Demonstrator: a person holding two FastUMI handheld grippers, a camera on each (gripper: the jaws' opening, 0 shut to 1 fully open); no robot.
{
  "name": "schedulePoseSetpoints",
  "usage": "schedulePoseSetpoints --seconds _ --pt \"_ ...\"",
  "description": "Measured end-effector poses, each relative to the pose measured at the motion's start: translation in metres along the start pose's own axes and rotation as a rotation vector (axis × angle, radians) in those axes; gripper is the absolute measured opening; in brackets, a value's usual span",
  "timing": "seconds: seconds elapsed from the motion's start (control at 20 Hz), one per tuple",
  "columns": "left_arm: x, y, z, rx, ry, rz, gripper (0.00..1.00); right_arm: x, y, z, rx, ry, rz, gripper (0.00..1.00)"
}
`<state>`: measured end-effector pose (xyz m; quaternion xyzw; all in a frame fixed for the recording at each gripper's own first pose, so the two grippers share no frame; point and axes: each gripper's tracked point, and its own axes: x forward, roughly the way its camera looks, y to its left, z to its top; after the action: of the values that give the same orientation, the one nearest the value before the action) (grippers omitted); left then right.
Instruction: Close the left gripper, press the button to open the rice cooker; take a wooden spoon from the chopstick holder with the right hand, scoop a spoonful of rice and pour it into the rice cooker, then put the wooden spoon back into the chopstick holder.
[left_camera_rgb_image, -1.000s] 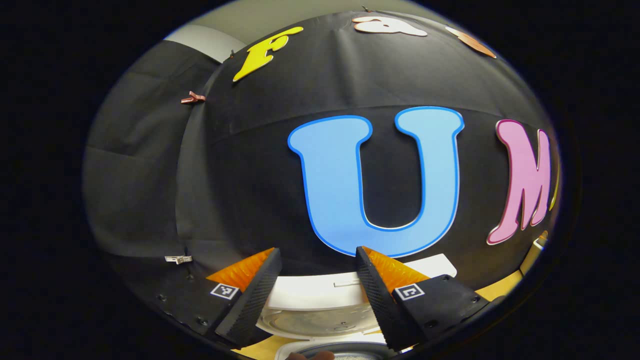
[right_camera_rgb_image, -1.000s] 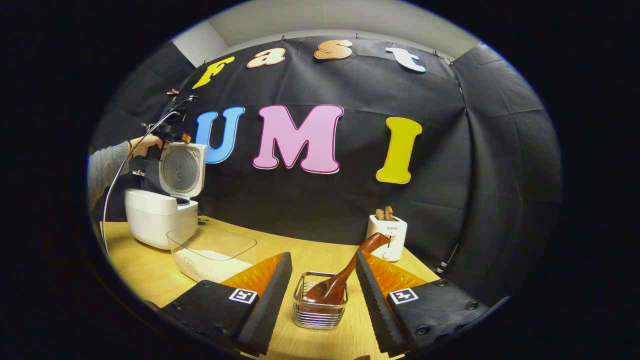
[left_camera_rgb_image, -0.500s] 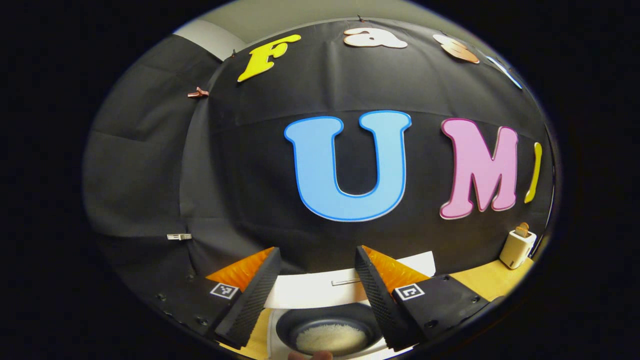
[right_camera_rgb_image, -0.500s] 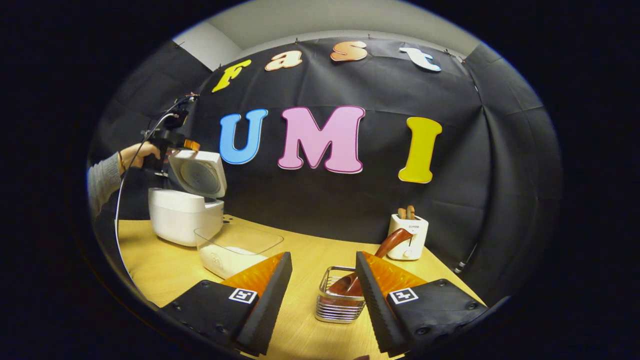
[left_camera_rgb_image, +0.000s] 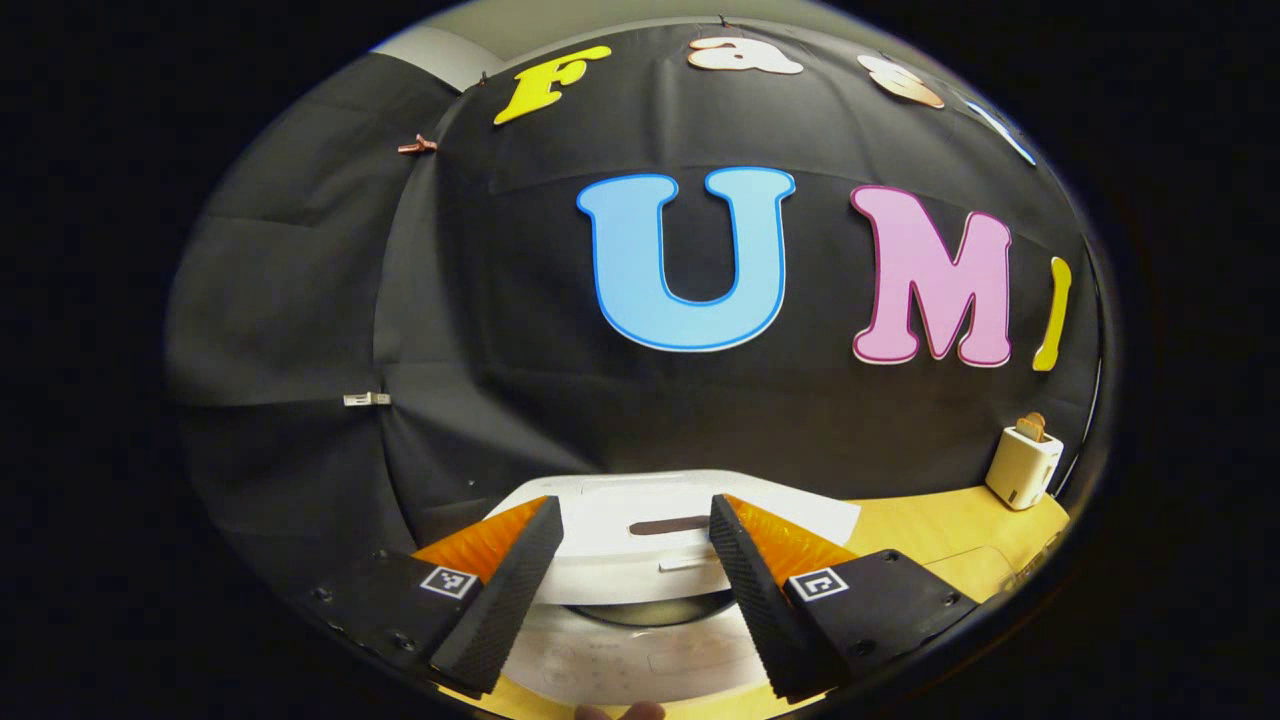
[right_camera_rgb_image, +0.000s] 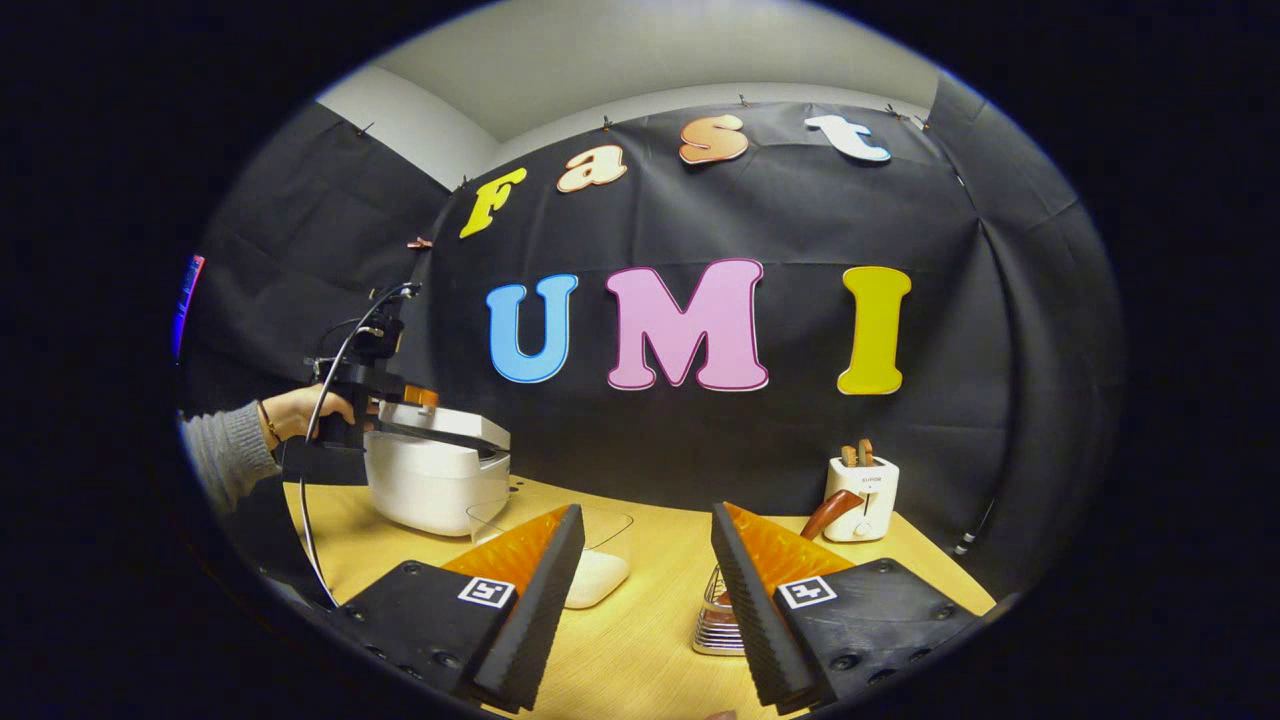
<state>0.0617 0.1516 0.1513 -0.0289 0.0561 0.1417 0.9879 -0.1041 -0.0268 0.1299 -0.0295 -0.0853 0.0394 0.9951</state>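
The spoon (right_camera_rgb_image: 826, 513) sits in the holder (right_camera_rgb_image: 712, 625), so the scooping looks done. The cooker (right_camera_rgb_image: 435, 480) stands at the table's (right_camera_rgb_image: 640, 650) far left, its lid (left_camera_rgb_image: 660, 530) nearly shut under the left gripper (left_camera_rgb_image: 636, 520), whose fingers are spread. The right gripper (right_camera_rgb_image: 640, 530) hangs spread and empty just above the holder.

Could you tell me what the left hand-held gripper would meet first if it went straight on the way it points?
Probably the rice cooker's lid, lying between the left hand-held gripper's open fingers; depth is unclear.
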Motion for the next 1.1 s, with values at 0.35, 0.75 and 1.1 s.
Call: schedulePoseSetpoints --seconds 0.35,0.75,1.1 --pt "0.013 -0.004 -0.036 -0.013 0.078 -0.005 0.98 -0.001 0.006 -0.004 0.008 0.017 0.021 0.8" --pt "0.014 -0.011 -0.05 0.039 0.077 0.029 0.98 0.003 0.015 -0.017 0.012 0.041 0.033 0.8" --pt "0.009 -0.013 -0.056 0.063 0.028 0.031 0.99 0.003 0.018 -0.018 0.019 0.042 0.041 0.8"
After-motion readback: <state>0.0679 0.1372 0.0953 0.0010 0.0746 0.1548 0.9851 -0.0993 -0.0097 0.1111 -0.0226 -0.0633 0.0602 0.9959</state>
